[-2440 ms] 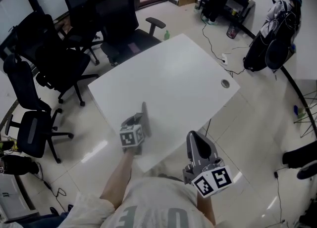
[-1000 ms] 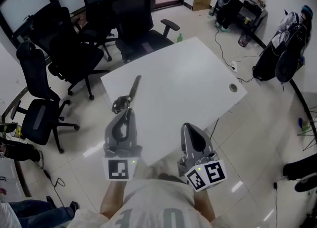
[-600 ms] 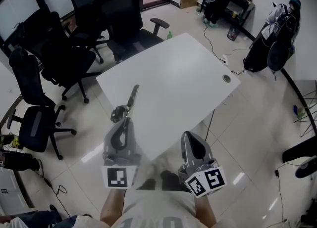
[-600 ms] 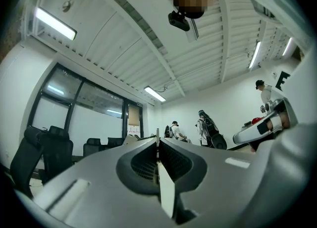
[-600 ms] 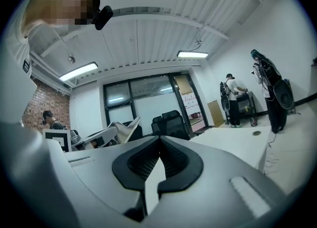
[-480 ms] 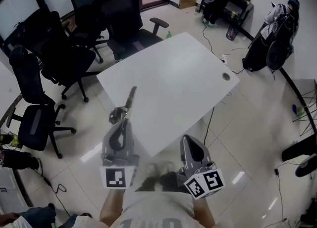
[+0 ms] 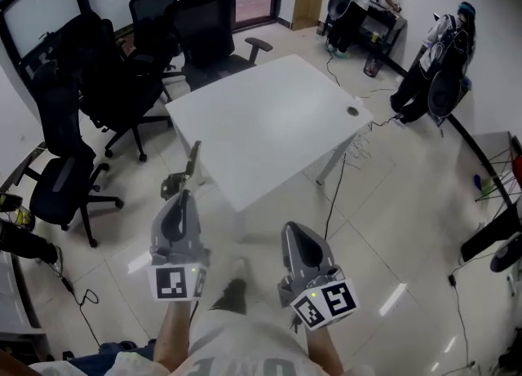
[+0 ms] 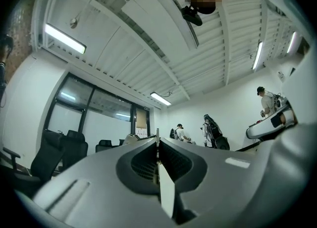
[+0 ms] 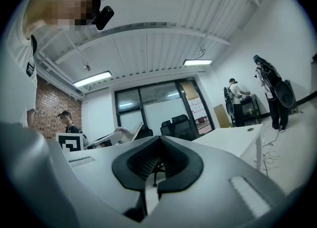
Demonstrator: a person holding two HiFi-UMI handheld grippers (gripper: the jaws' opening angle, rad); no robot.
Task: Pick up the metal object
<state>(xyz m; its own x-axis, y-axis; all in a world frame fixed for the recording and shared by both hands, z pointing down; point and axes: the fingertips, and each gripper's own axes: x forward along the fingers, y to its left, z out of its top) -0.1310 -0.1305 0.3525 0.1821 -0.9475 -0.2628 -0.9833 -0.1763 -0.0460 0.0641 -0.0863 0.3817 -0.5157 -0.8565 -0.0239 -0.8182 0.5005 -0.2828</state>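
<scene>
Head view shows our left gripper (image 7: 181, 195) clamped on the thin metal object (image 7: 193, 161), held just beside the white table's (image 7: 269, 113) left edge. Our right gripper (image 7: 292, 227) is closed, empty. We judge the object stiff, light and slippery, best pinched flat, mid-length.

Your white table (image 7: 269, 121) stands on a glossy, light tiled floor (image 7: 391, 227). A round cable port (image 7: 352, 111) is set in the top close to its right corner. Black office chairs (image 7: 122, 81) stand on the floor along the table's far-left edge. A thin cable (image 7: 333, 195) trails across the floor below the right corner.
</scene>
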